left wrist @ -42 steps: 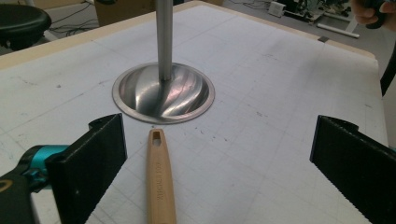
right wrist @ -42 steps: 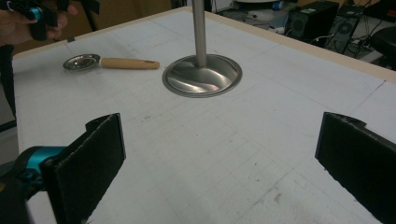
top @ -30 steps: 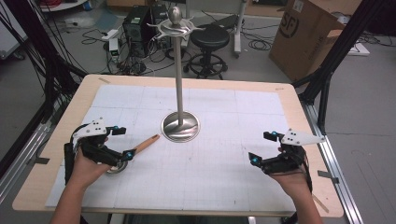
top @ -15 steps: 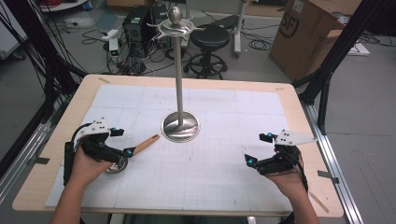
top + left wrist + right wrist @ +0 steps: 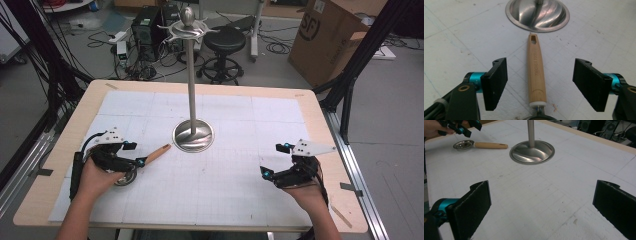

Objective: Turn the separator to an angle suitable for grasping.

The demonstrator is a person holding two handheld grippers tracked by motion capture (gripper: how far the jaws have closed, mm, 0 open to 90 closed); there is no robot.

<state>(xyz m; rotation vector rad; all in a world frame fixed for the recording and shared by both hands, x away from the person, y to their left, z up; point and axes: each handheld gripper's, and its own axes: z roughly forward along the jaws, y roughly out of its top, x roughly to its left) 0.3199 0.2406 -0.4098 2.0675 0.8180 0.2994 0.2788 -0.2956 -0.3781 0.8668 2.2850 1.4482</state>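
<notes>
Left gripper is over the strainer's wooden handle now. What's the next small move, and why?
Probably close the left gripper fully on the wooden handle. Its jaws have just been closing, the handle lies between them, yet both pads stand clear of it. The handle's hole end points at the stand's base.

Even, diffuse overhead light filled the scene; shadows around the stand's base [image 5: 193, 136] were faint and soft; swirled reflections, no harsh glare, marked that polished metal; the high view was soft and grainy; near the base, the wooden handle [image 5: 536, 72] was sharp.
</notes>
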